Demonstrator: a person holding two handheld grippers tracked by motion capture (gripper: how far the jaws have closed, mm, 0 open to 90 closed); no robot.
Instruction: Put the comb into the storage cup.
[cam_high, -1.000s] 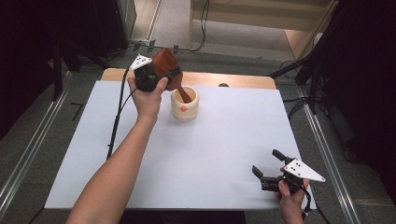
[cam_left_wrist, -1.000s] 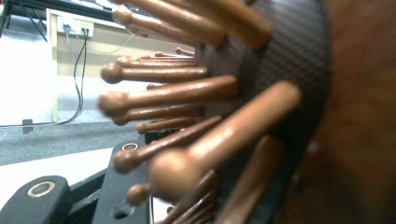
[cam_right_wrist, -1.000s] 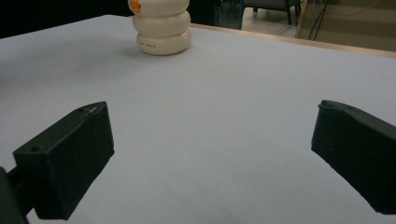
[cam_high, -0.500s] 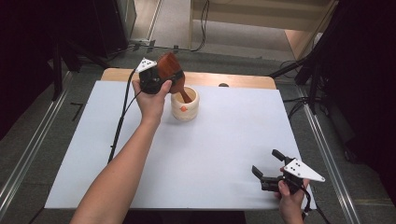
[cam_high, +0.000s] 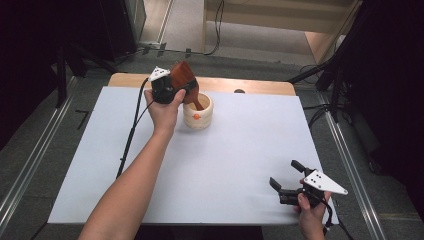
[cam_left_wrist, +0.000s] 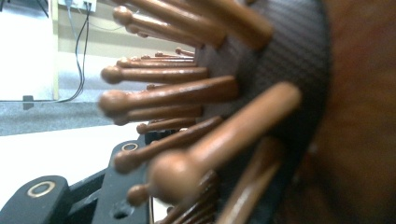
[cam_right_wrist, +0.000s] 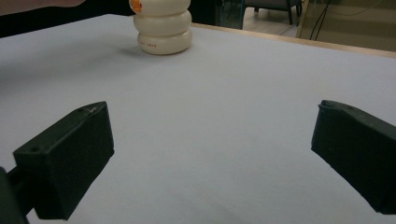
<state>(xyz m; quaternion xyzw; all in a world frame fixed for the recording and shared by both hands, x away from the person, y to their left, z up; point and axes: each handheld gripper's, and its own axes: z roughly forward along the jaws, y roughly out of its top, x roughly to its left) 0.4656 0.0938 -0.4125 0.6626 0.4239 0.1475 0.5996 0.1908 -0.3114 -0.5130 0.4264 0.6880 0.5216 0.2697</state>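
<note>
A white sheet (cam_high: 240, 165) covers a wooden table (cam_high: 250, 86), whose bare far edge shows as a light strip. Grey floor (cam_high: 30, 150) lies on both sides, with metal rails (cam_high: 350, 160) running along it. Beyond the far edge stand pale wooden furniture (cam_high: 280, 15) and trailing black cables (cam_high: 218, 25); the left and right margins are dark.

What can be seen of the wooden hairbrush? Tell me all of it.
The wooden hairbrush is reddish-brown with a glossy oval back. Its face carries a dark textured cushion set with wooden pins, each ending in a rounded ball tip. The left claw is shut on the head and holds it tilted above the far side of the table. The handle slants down into the cream ribbed holder.
</note>
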